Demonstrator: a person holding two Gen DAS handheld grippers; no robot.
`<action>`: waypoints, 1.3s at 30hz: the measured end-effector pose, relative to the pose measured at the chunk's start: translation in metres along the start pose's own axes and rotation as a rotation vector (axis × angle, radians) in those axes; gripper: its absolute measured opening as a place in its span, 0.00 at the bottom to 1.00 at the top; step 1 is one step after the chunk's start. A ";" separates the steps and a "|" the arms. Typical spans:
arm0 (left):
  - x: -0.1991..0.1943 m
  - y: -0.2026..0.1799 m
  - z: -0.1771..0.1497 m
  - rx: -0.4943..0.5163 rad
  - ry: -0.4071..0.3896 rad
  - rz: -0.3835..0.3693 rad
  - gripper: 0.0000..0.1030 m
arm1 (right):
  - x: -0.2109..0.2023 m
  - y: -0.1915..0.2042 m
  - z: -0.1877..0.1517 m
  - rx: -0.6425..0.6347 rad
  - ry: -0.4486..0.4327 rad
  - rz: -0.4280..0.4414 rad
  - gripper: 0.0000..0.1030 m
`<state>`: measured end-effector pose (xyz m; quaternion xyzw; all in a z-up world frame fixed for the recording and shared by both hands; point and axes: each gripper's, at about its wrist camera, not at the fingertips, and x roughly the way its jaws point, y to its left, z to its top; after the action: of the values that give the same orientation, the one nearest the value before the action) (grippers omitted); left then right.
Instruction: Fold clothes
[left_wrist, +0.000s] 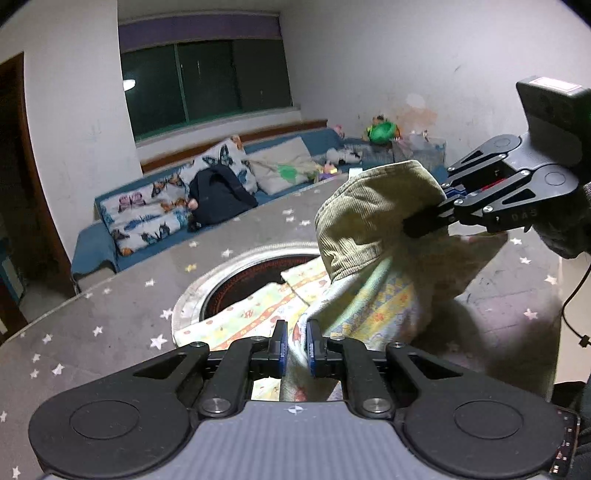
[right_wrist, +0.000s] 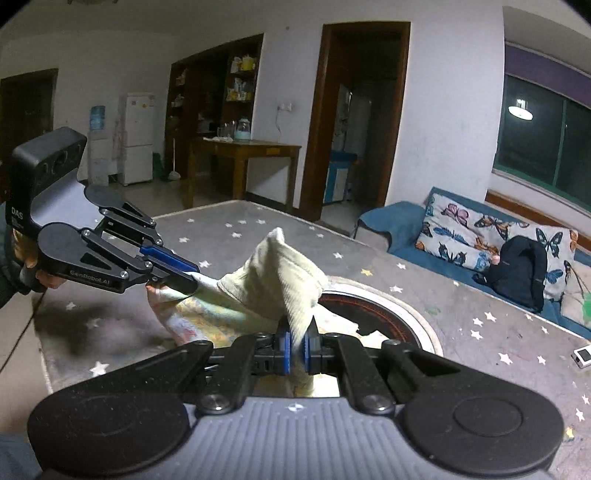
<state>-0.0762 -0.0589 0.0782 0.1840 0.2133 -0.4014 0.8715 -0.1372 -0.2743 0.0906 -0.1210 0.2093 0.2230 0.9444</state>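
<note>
A small garment (left_wrist: 373, 236), olive corduroy outside with a pale patterned lining, hangs lifted above the grey star-patterned table (left_wrist: 110, 325). My left gripper (left_wrist: 296, 347) is shut on its patterned lower edge. My right gripper (left_wrist: 424, 218) is shut on its corduroy upper part, up and to the right. In the right wrist view the right gripper (right_wrist: 297, 347) pinches the pale corduroy (right_wrist: 284, 280), and the left gripper (right_wrist: 181, 277) holds the garment's far end at the left. Part of the lining lies on the table (left_wrist: 236, 317).
A round recessed burner (left_wrist: 258, 277) with a metal rim sits in the table's middle, partly under the cloth. A blue sofa (left_wrist: 207, 192) with butterfly cushions and a dark backpack (right_wrist: 521, 273) stands beyond the table. A small white device (right_wrist: 581, 356) lies at the table's right.
</note>
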 end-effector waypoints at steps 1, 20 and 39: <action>0.005 0.002 0.000 -0.001 0.010 -0.001 0.11 | 0.004 -0.001 -0.001 -0.003 0.008 -0.001 0.05; 0.139 0.082 0.024 -0.131 0.128 0.209 0.09 | 0.159 -0.068 0.042 -0.057 0.134 -0.107 0.08; 0.122 0.079 0.023 -0.274 0.090 0.207 0.13 | 0.141 -0.130 -0.034 0.241 0.195 -0.219 0.32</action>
<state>0.0621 -0.0972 0.0460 0.1025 0.2849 -0.2682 0.9145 0.0270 -0.3466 0.0148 -0.0499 0.3107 0.0796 0.9459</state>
